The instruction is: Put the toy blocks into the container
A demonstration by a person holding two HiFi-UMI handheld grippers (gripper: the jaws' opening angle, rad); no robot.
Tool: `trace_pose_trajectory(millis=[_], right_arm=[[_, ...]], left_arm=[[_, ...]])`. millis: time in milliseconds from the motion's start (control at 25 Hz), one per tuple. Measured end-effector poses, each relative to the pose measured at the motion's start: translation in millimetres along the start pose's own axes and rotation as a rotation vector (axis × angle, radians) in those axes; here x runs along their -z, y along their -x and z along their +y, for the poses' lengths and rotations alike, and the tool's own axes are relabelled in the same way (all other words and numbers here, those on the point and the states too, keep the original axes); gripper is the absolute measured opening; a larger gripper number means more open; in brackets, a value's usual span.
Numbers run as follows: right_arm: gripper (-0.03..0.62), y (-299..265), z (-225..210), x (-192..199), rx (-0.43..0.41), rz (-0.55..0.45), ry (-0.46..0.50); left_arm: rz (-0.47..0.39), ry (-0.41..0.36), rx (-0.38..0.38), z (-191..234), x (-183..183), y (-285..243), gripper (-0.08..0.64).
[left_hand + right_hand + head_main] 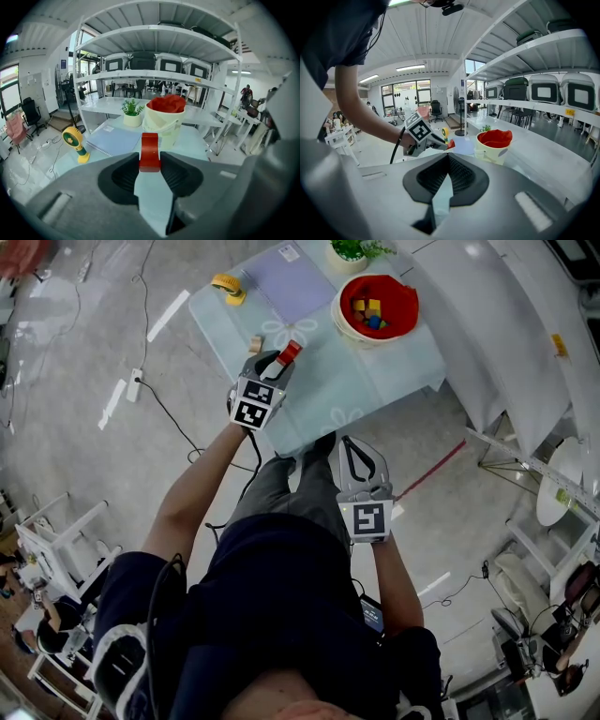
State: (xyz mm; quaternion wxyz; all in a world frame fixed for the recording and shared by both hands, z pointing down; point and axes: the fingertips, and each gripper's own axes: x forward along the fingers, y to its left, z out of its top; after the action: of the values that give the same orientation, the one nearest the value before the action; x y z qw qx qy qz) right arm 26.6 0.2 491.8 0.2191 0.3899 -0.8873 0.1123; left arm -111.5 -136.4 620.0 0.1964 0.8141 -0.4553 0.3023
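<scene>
A red toy block (150,151) stands upright between the pads of my left gripper (150,161), which is shut on it. In the head view this gripper (283,361) holds the block (291,352) above the pale blue table (319,399), left of the cream bucket with a red lining (349,326). Several coloured blocks (367,314) lie inside the bucket. A small wooden block (255,343) rests on the table beside the left gripper. My right gripper (349,441) hangs off the table's near edge, its tips (448,157) together with nothing between them.
A yellow hand fan (228,287), a lilac notebook (295,282) and a potted plant (352,251) occupy the table's far side. White shelving (154,75) stands behind the table. Cables (169,409) run across the floor at the left.
</scene>
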Motion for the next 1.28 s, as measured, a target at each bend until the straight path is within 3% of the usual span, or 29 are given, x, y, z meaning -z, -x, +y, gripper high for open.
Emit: trace_pose_trajectory(millis=[280,720,1280], right_arm=[[-0.002,8,-4,-6,0.013,-0.015,0.007],[-0.002,18,-8,-11,0.029,-0.041,0.001],[-0.002,24,-19,-12,0.053,-0.051,-0.015]], left_arm=[[-0.064,-0.046,0.045,-21,-63,16,0.147],[-0.093,-0.108,0.106,-50,-121,-1,0.147],[-0.021,-0.186,0.162,-67,-162,-71,0.147]])
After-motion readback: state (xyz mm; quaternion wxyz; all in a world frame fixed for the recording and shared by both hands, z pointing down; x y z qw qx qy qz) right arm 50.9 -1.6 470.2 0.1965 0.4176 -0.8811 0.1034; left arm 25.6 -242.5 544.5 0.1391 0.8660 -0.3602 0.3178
